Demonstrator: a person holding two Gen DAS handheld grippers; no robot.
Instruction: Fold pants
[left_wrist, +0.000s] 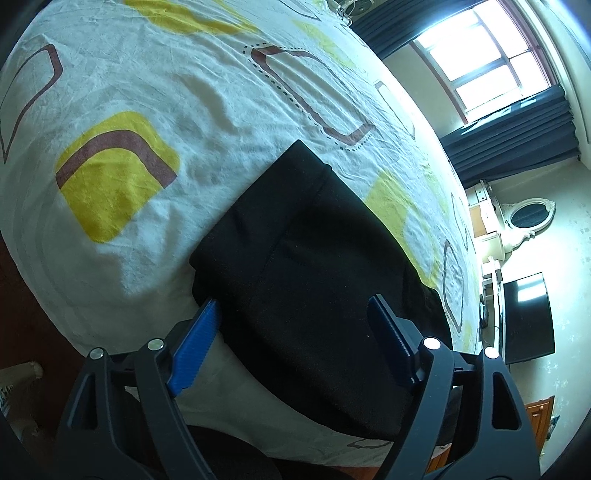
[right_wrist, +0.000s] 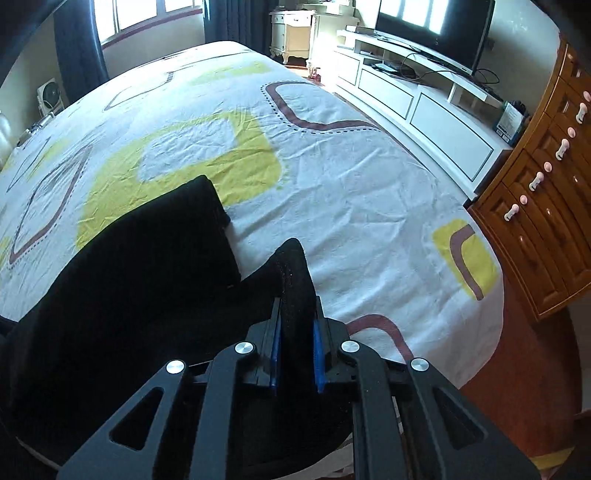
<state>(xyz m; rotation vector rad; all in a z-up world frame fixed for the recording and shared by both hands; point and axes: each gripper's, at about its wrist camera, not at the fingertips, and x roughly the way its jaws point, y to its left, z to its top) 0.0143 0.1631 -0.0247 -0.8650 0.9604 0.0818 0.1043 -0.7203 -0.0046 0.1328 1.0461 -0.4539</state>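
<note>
The black pants (left_wrist: 314, 258) lie folded on the bed near its front edge. My left gripper (left_wrist: 291, 314) is open, its blue fingers (left_wrist: 199, 339) spread wide on either side of the near part of the pants, just above the cloth. In the right wrist view the pants (right_wrist: 140, 266) fill the lower left. My right gripper (right_wrist: 295, 332) is shut on a bunched edge of the pants, which sticks up between the blue pads (right_wrist: 317, 347).
The bed sheet (right_wrist: 369, 192) is white with yellow and brown shapes. A white TV stand (right_wrist: 424, 99) with a television (right_wrist: 432, 29) runs along the right. A wooden drawer chest (right_wrist: 546, 184) stands at the bed's right corner. A window (left_wrist: 480, 55) with dark curtains is beyond.
</note>
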